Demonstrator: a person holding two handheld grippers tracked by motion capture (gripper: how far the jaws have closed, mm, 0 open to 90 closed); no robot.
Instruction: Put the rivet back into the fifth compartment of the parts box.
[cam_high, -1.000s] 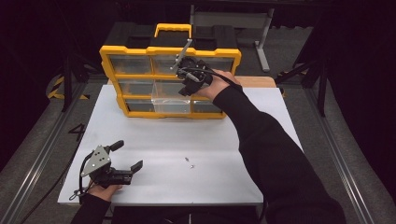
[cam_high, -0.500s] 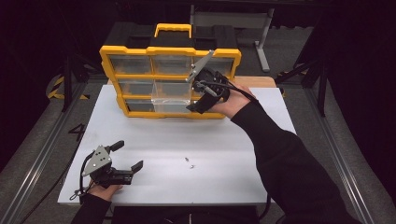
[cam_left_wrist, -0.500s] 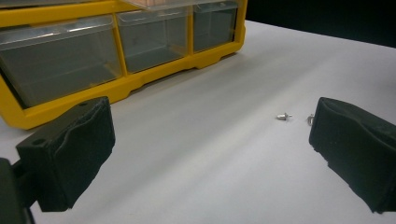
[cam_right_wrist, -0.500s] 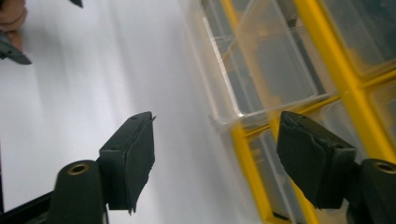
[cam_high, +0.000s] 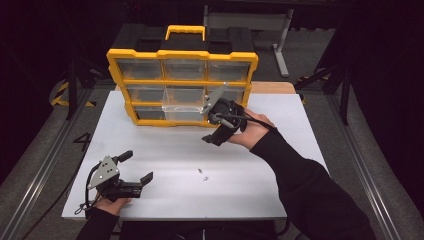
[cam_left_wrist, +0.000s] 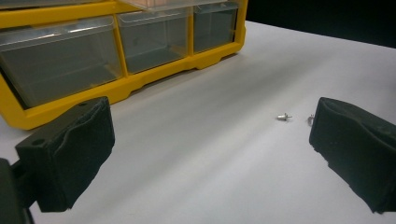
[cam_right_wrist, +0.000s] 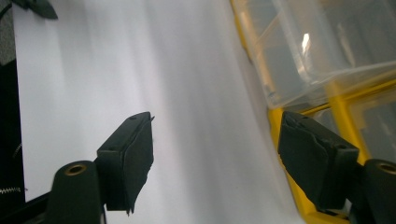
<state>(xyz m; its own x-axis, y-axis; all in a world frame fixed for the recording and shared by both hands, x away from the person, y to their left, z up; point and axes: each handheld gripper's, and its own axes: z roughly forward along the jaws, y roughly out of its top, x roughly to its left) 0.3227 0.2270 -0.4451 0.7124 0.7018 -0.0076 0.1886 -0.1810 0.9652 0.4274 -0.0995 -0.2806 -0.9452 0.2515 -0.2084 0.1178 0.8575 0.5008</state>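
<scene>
Yellow plastic organizer (cam_high: 182, 87) with clear drawers at the white table's (cam_high: 280, 165) far edge, right gripper (cam_high: 212, 139) just before it — foam-padded jaws just opened, empty, left gripper (cam_high: 135, 167) wide apart, empty, tiny metal screws (cam_high: 203, 174) between them.

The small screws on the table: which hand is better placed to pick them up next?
Probably the left. The left gripper rests open, facing the small screws. The right gripper is open near the organizer.
</scene>
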